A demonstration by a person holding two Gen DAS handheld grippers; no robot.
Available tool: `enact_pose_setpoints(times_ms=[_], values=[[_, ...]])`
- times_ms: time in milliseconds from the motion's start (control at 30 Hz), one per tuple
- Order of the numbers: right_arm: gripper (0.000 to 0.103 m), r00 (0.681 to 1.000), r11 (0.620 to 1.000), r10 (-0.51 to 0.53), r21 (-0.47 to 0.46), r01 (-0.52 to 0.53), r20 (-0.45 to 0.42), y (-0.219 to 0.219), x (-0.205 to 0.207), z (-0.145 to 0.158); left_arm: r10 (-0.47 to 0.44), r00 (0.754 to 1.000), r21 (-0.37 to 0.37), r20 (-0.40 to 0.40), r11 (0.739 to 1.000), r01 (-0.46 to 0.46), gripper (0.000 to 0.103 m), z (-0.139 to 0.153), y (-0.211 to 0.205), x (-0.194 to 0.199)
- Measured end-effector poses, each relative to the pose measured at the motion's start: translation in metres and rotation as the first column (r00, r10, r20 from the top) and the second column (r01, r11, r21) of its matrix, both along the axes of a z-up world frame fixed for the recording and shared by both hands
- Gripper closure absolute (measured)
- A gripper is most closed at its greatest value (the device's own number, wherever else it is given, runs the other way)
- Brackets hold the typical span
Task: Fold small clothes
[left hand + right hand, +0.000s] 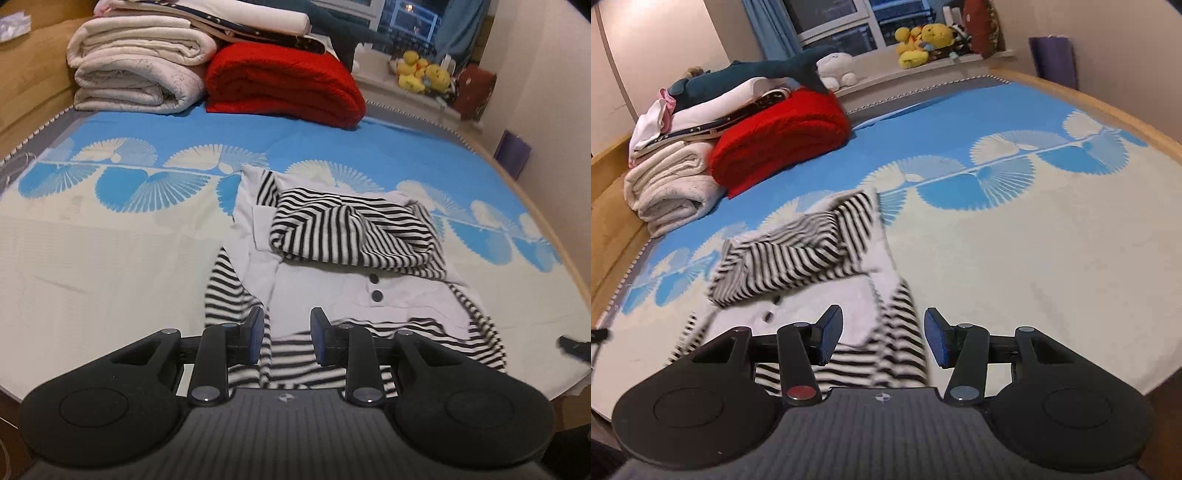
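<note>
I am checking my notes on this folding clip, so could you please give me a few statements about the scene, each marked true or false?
1. Both grippers are open and hold nothing. True: the left gripper and the right gripper each show a clear gap between their pads.
2. The striped garment lies flat and neatly folded. False: it is rumpled, with a striped part bunched on top.
3. The red blanket lies beside a stack of white bedding. True.
4. The garment has dark buttons. True.
5. The yellow plush toys sit on the bed sheet. False: they sit on the window ledge.
</note>
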State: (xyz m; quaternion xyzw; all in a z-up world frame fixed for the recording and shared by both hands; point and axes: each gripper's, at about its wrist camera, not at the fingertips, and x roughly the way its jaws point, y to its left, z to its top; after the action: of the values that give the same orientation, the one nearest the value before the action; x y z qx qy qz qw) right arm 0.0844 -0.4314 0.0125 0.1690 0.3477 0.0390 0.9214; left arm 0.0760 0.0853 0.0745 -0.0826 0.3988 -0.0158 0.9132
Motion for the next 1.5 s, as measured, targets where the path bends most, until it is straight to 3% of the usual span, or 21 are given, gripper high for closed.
enact_pose_setpoints(times_ms=[100, 267, 300, 333, 367, 400, 433, 600, 800, 867, 933, 967, 1000, 1033, 1067, 1100, 1200, 1333, 1400, 1500], values=[[0.052, 0.998, 0.998, -0.025, 0.053, 0.029, -0.062, -0.006, -0.001, -0.015, 0.014, 1.0, -0.07, -0.012, 0.997, -0.015, 0.073, -0.022, 0.006, -0.006], [0.052, 0.992, 1.0, -0.003, 0.017, 0.006, -0.124, 0.005, 0.006, -0.033, 0.074, 0.993, -0.141, -0.094, 0.986, -0.087, 0.071, -0.088, 0.019, -0.001], [0.052, 0.991, 0.999, 0.006, 0.033, -0.002, -0.135, 0.007, 0.009, -0.036, 0.12, 0.982, -0.136, -0.146, 0.981, -0.14, 0.065, -0.098, 0.022, 0.005], [0.052, 0.989, 0.999, 0.016, 0.042, -0.01, -0.148, 0.01, 0.013, -0.039, 0.15, 0.975, -0.14, -0.164, 0.975, -0.174, 0.053, -0.102, 0.025, 0.008], [0.052, 0.987, 0.999, 0.021, 0.038, -0.015, -0.161, 0.013, 0.017, -0.042, 0.167, 0.974, -0.146, -0.156, 0.971, -0.19, 0.044, -0.104, 0.027, 0.011], [0.052, 0.984, 0.999, 0.022, 0.028, -0.017, -0.179, 0.018, 0.021, -0.046, 0.179, 0.973, -0.15, -0.147, 0.968, -0.2, 0.027, -0.105, 0.029, 0.013], [0.051, 0.98, 1.0, 0.02, 0.022, -0.016, -0.199, 0.021, 0.025, -0.051, 0.181, 0.973, -0.155, -0.146, 0.967, -0.203, 0.02, -0.107, 0.03, 0.016], [0.044, 0.94, 1.0, 0.027, 0.022, -0.021, -0.34, 0.036, 0.047, -0.08, 0.181, 0.947, -0.228, -0.264, 0.943, -0.244, 0.02, -0.131, 0.032, 0.035], [0.041, 0.881, 0.999, -0.018, 0.018, 0.03, -0.472, 0.045, 0.059, -0.108, 0.241, 0.903, -0.141, -0.356, 0.941, -0.307, 0.021, -0.155, 0.03, 0.034], [0.041, 0.866, 0.999, -0.022, 0.019, 0.036, -0.499, 0.049, 0.06, -0.114, 0.247, 0.902, -0.116, -0.355, 0.946, -0.304, 0.033, -0.157, 0.031, 0.033], [0.041, 0.864, 0.999, -0.026, 0.002, 0.032, -0.502, 0.053, 0.06, -0.117, 0.244, 0.899, -0.079, -0.363, 0.954, -0.291, 0.06, -0.16, 0.03, 0.032], [0.041, 0.868, 1.0, -0.024, -0.004, 0.026, -0.496, 0.055, 0.059, -0.117, 0.242, 0.898, -0.071, -0.366, 0.956, -0.286, 0.067, -0.162, 0.029, 0.032], [0.045, 0.87, 1.0, -0.02, -0.005, 0.02, -0.492, 0.056, 0.059, -0.117, 0.236, 0.9, -0.073, -0.366, 0.957, -0.281, 0.08, -0.163, 0.028, 0.03], [0.065, 0.873, 1.0, -0.014, -0.004, 0.014, -0.488, 0.056, 0.058, -0.117, 0.227, 0.904, -0.082, -0.361, 0.958, -0.273, 0.091, -0.162, 0.027, 0.029], [0.091, 0.876, 1.0, -0.002, 0.01, 0.007, -0.482, 0.055, 0.057, -0.117, 0.219, 0.909, -0.087, -0.354, 0.96, -0.265, 0.094, -0.16, 0.025, 0.028], [0.094, 0.881, 0.999, 0.01, 0.04, 0.01, -0.472, 0.052, 0.057, -0.115, 0.211, 0.916, -0.085, -0.341, 0.964, -0.253, 0.096, -0.157, 0.022, 0.027], [0.097, 0.915, 0.996, 0.008, 0.082, 0.027, -0.404, 0.04, 0.05, -0.099, 0.17, 0.935, -0.136, -0.311, 0.966, -0.221, 0.097, -0.144, 0.015, 0.02], [0.097, 0.95, 0.992, -0.061, 0.085, 0.091, -0.306, 0.012, 0.032, -0.071, 0.047, 0.979, -0.16, -0.2, 0.984, -0.08, 0.096, -0.113, 0.0, -0.003], [0.098, 0.951, 0.985, -0.087, 0.116, 0.127, -0.297, -0.005, 0.019, -0.064, 0.011, 0.978, -0.161, -0.206, 0.986, -0.045, 0.096, -0.113, -0.003, -0.012], [0.098, 0.95, 0.994, -0.071, 0.054, 0.092, -0.305, -0.009, 0.01, -0.065, 0.018, 0.952, -0.145, -0.304, 0.987, -0.065, 0.096, -0.134, 0.002, -0.018]])
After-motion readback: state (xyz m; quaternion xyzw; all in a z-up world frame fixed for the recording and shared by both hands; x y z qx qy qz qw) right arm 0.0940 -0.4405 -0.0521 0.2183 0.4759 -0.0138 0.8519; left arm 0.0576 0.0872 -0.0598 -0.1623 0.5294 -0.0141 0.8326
